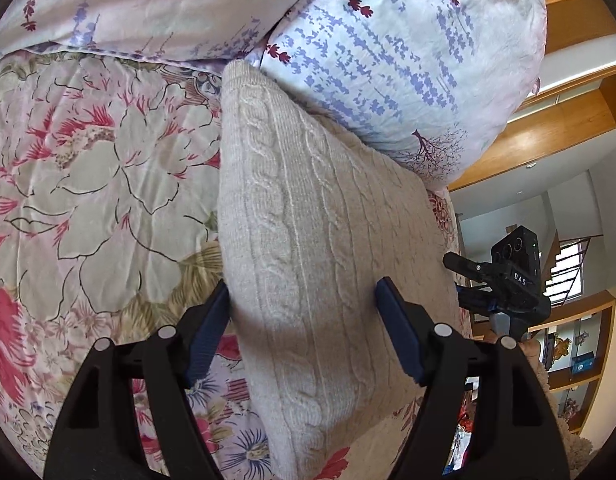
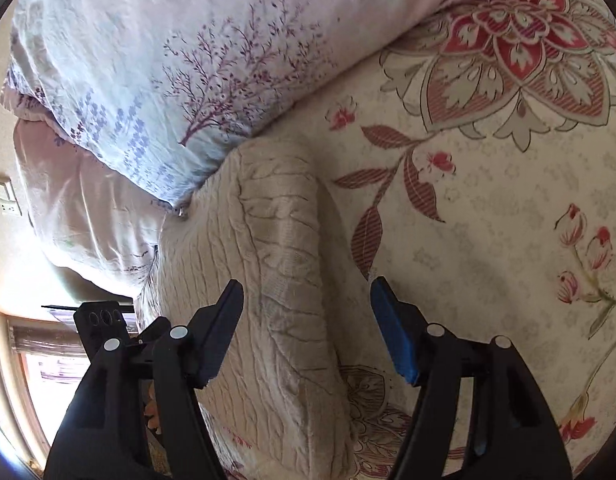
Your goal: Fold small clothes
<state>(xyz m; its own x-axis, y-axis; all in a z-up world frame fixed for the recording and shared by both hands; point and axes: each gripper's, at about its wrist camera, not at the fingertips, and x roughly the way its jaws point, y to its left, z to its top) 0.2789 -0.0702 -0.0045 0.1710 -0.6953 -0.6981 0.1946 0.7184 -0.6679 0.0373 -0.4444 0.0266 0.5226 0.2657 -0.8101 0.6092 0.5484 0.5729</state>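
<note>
On the bed, a cream cable-knit sweater (image 1: 308,248) lay folded into a long, narrow bundle on the floral bedspread (image 1: 88,168), its far end tucked against a lavender-print pillow (image 1: 407,72). Judging by its tidy, doubled shape, the folding looked nearly done. The left gripper (image 1: 304,320) stood over the near end with its fingers apart, straddling the bundle without pressing it. The right gripper (image 2: 308,320) was likewise spread wide, one finger over the knit and the other over bare bedspread, gripping nothing; I took that for a let-go after laying a fold down.

Only the left wrist view showed the right gripper's body at the far right edge, with wooden shelves (image 1: 567,120) beyond. Only the right wrist view showed the sweater's rounded folded edge (image 2: 292,216) and a wall switch (image 2: 4,196).
</note>
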